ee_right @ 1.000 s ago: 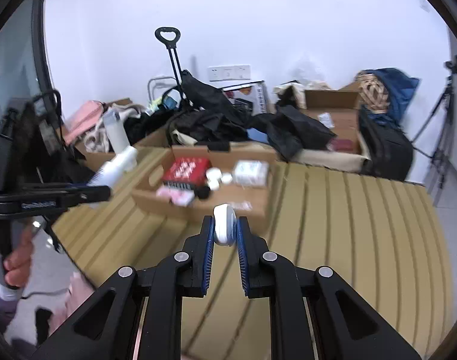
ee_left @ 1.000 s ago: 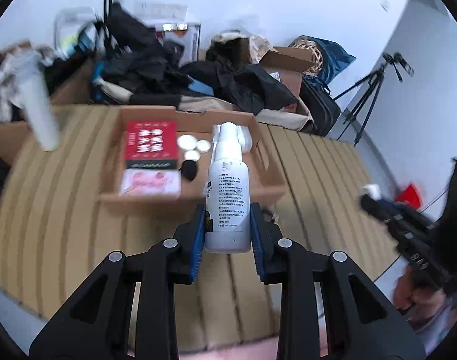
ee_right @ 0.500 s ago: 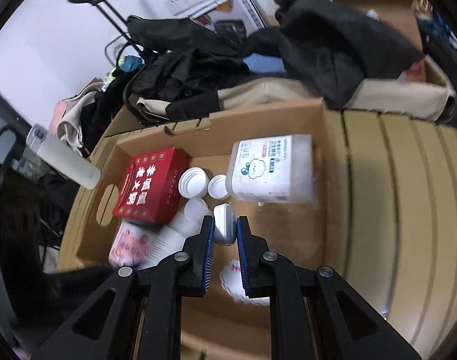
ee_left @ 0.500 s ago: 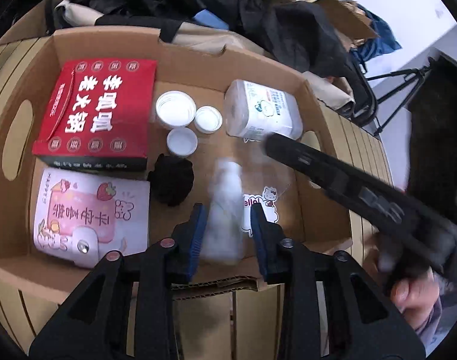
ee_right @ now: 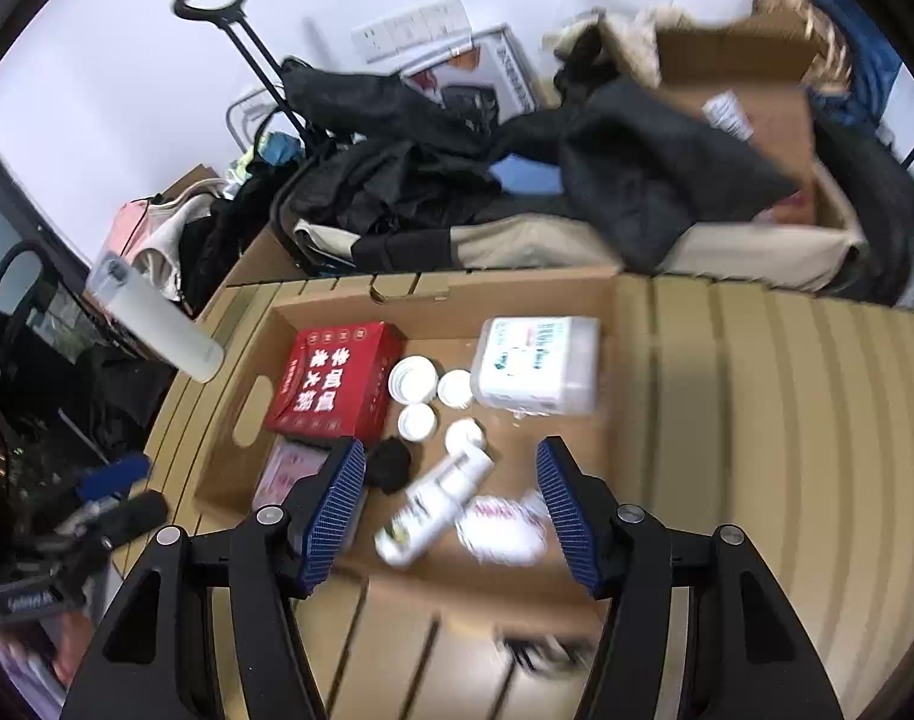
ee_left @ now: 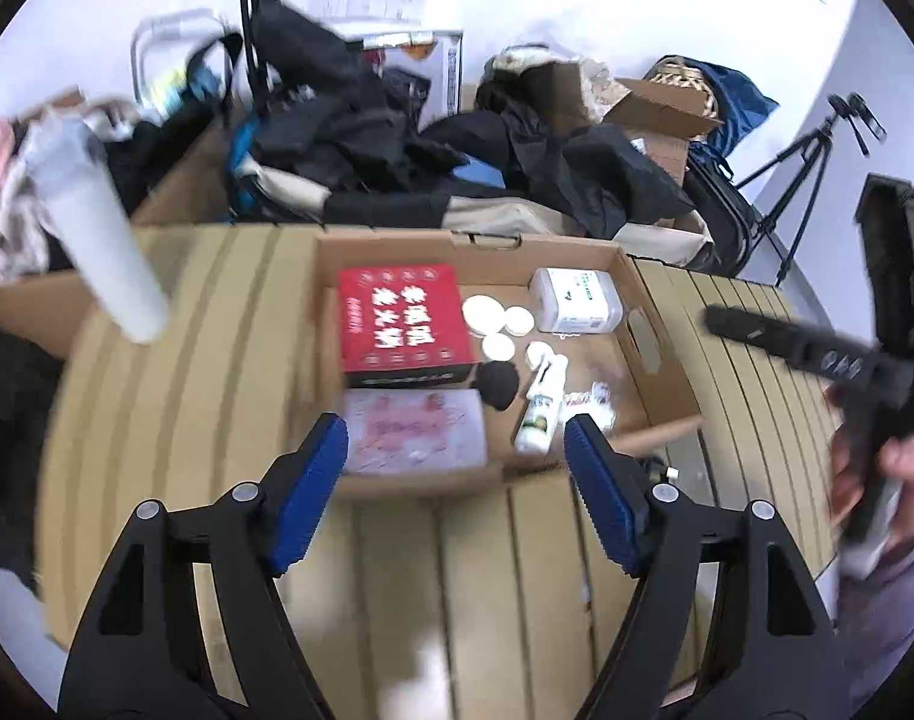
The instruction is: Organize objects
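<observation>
both grippers spread wide, nothing between the blue pads. left gripper [ee_left: 455, 456] hovering above the near edge of the cardboard box [ee_left: 661, 360]; right gripper [ee_right: 450, 507] likewise above the near part of the same box [ee_right: 336, 303], also seen in the left wrist view as a dark shape off to the right [ee_left: 817, 354], held in a hand [ee_left: 889, 480].

inside the box: white spray bottle [ee_left: 541, 408] lying on its side near the front wall, nozzle pointing to the back; same bottle in the right wrist view [ee_right: 435, 501], tilted, just beside a black puff [ee_right: 389, 465]. small white round cap [ee_right: 464, 433] touching or just off the bottle's nozzle end, close to three other white round lids [ee_right: 413, 377]. red carton [ee_left: 404, 324] at the left, pink packet [ee_left: 414, 429] in front of it, white wipes pack [ee_left: 574, 299] at the back right, a crumpled printed sachet [ee_right: 502, 528] by the front wall.

box resting on a slatted tan table [ee_left: 174, 372]; white tumbler [ee_left: 105, 240] at the left, blurred; heap of dark clothes [ee_right: 396, 180] behind.
</observation>
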